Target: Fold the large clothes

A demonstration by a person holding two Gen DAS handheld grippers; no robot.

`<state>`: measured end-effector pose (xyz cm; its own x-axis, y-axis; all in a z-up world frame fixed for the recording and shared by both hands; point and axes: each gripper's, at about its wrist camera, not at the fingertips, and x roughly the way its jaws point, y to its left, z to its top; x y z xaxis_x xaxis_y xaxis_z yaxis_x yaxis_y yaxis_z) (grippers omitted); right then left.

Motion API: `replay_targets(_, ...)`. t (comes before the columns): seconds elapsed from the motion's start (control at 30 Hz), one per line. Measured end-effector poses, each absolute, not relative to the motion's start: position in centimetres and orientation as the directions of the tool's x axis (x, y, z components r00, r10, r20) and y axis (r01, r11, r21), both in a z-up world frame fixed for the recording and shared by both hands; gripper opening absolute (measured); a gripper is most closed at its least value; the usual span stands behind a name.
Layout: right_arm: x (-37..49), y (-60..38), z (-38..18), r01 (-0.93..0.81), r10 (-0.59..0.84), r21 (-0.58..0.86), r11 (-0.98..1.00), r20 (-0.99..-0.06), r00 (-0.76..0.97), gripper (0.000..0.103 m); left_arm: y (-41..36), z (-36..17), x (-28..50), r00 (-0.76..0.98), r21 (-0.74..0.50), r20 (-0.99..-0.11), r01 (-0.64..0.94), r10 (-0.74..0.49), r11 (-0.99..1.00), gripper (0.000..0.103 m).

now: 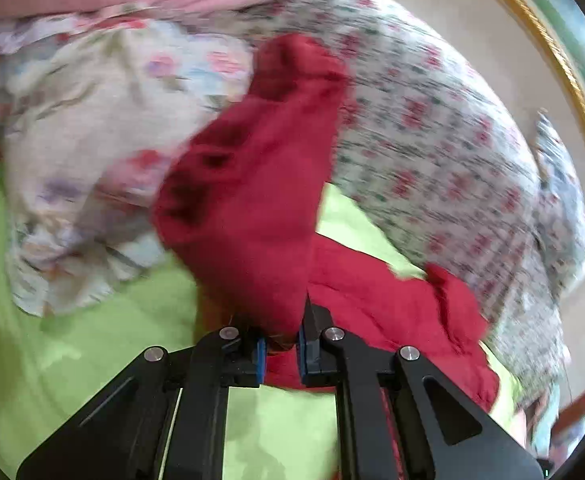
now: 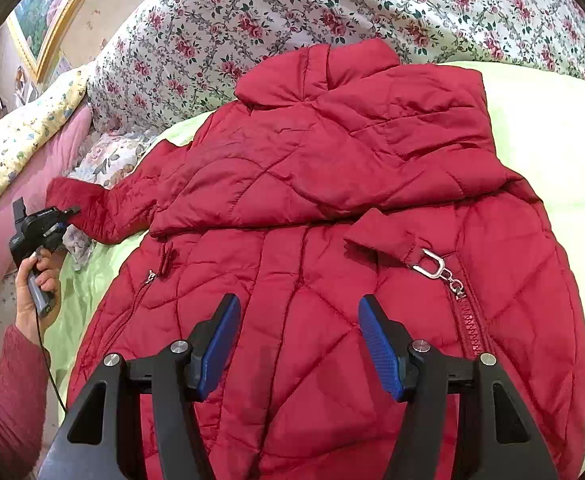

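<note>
A red quilted jacket [image 2: 312, 184] lies spread on a lime green sheet [image 2: 552, 140], its collar toward the far side. One sleeve is folded across its chest. My left gripper [image 1: 282, 350] is shut on the cuff of the other sleeve [image 1: 252, 168], which stands up in front of the camera, blurred. The right wrist view shows that same left gripper [image 2: 70, 216] at the jacket's left side, pinching the sleeve end [image 2: 92, 208], with a hand [image 2: 38, 280] on its handle. My right gripper [image 2: 298, 320] hovers open over the jacket's lower front, nothing between its blue pads.
A rose-print duvet [image 2: 292, 4] is heaped along the far side of the bed. A pale floral pillow [image 1: 92, 140] and a pink cushion [image 2: 8, 216] lie at the left. A gold-framed picture [image 2: 48, 12] hangs on the wall. A metal buckle [image 2: 432, 264] sits by the zipper.
</note>
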<state>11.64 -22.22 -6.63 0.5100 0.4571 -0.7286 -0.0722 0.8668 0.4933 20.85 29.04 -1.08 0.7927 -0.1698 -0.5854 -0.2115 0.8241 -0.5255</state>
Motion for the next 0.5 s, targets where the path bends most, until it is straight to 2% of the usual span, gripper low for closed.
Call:
replay_targets(0.2, 11.7, -22.6, -6.4, -0.071, 0.460, 0.499, 0.864, -0.722, 0.517, 0.063, 22.8, 0.9, 20.8, 0.781, -0.545, -0.535, -0.028, -0.323, 0.838, 0.008)
replay_targets(0.5, 12.1, -24.3, -5.9, -0.041, 0.461, 0.522, 0.852, -0.711, 0.531, 0.063, 11.7, 1.8, 21.6, 0.707, -0.480, -0.548, 0.171, -0.446, 0.860, 0.009)
